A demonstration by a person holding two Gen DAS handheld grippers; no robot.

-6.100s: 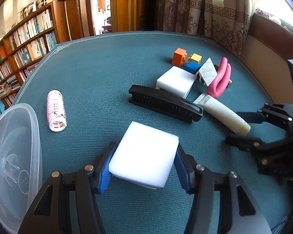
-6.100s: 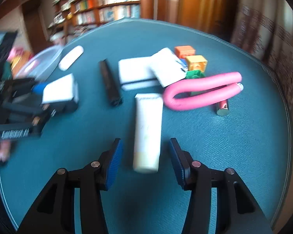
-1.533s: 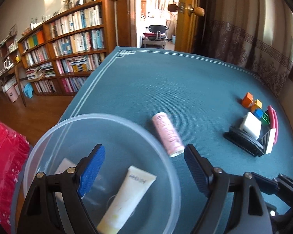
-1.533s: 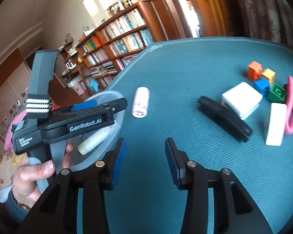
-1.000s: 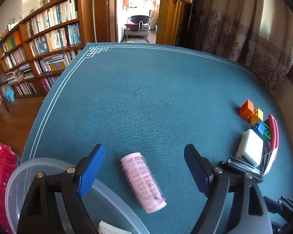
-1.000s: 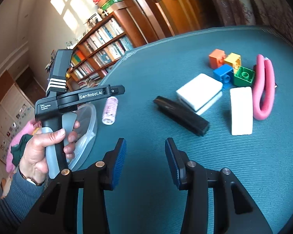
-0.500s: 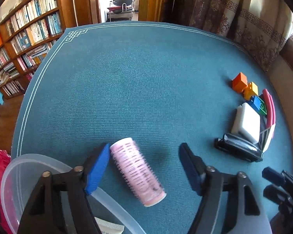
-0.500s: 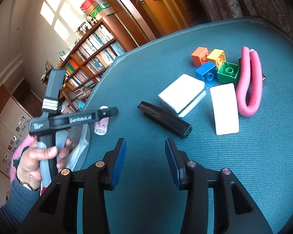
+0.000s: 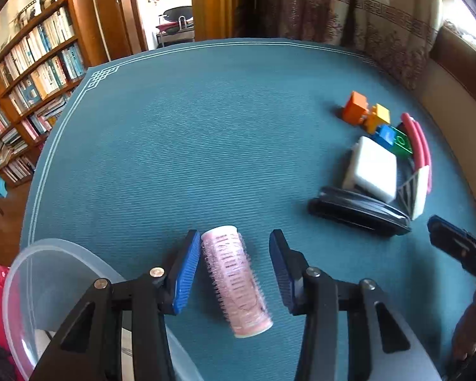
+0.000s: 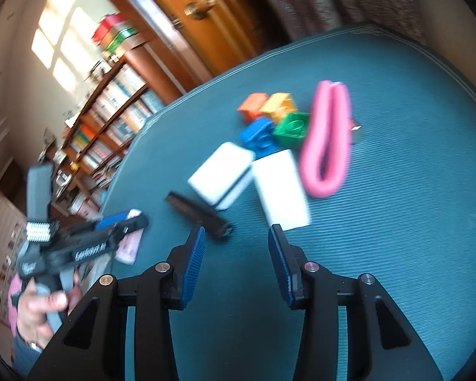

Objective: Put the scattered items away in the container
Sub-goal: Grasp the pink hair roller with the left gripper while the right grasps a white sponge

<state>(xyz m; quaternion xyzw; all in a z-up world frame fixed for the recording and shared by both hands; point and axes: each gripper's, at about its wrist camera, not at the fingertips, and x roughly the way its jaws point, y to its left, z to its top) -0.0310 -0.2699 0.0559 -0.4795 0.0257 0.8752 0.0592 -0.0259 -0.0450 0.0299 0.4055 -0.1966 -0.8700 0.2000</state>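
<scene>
The left gripper straddles a pink hair roller lying on the teal table, its jaws spread with the left pad close against the roller and a gap on the right side, so nothing is clamped. The clear plastic container sits at the table's near-left edge, just beside that gripper. The right gripper hangs wide apart and empty above the table, near a black comb, two white blocks, a pink foam loop and coloured toy bricks.
</scene>
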